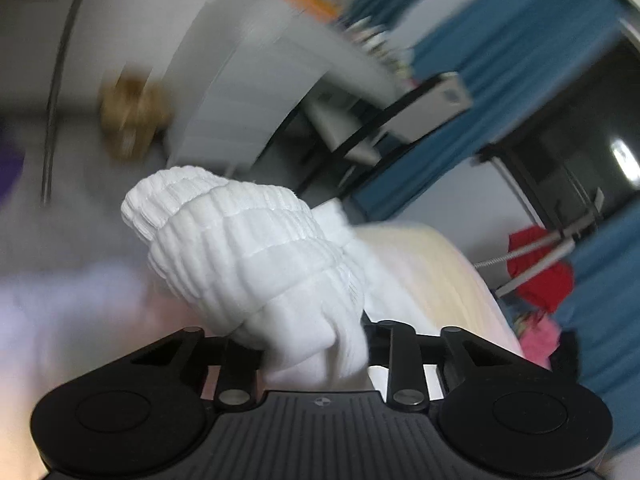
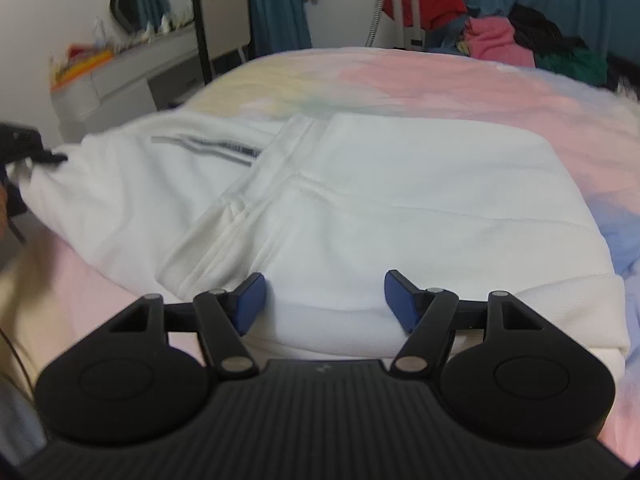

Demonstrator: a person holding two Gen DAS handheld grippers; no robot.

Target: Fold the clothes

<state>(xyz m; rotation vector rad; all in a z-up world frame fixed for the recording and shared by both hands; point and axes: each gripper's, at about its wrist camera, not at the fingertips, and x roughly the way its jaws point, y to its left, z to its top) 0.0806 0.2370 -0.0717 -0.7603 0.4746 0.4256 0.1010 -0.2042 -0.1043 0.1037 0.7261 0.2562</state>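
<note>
Mid-fold, by the look of it: 1 part lifted, the body of the garment lying flat on the bed.

Bed (image 2: 420, 76) under a soft pastel cover, yellow fading to pink and pale blue, smooth and slightly domed. White hooded sweatshirt (image 2: 360, 184) spread across it, thick fleece-like knit, matte, with raised seams running diagonally and a dark zip line near the left side; hem rolled into a fat ribbed band at the near right edge.

Ribbed cuff (image 1: 232, 248) of the same white garment bunched into a rounded, corrugated lump, held up off the bed. Left hand-held gripper (image 1: 316, 356) clamped on the fabric just below that cuff, fingers hidden by cloth; background smeared by motion blur.

Right hand-held gripper (image 2: 324, 300) spread wide, blue pads (image 2: 250, 300) resting on or just above the sweatshirt near its hem, holding nothing.

Next move probably calls for laying the lifted sleeve across the body, with the right side pinning or smoothing the cloth to stop it from dragging.
</note>
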